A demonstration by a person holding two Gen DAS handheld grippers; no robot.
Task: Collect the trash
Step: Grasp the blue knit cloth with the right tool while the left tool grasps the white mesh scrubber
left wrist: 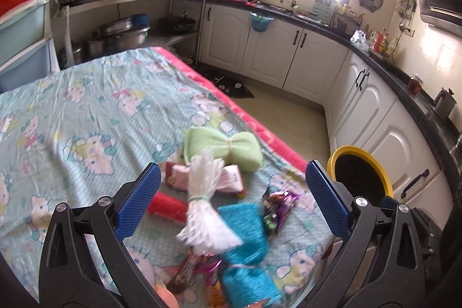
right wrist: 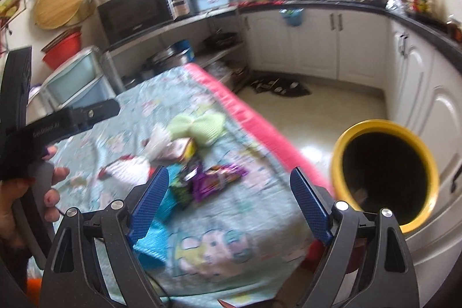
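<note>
Left tongs and right tongs are both gaping wide, gripping nothing, hovering above wrappers on the worktop.

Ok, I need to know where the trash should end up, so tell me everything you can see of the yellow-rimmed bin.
The yellow-rimmed bin is round, with a smooth, plastic-looking yellow rim and wall and a dark inside. It is open, with no lid showing. A small pale scrap seems to lie deep inside; the rest is too dark to read. It stands off the bed's pink-edged side, in front of the white cabinets. Its base is hidden. Neither gripper touches it.
</note>
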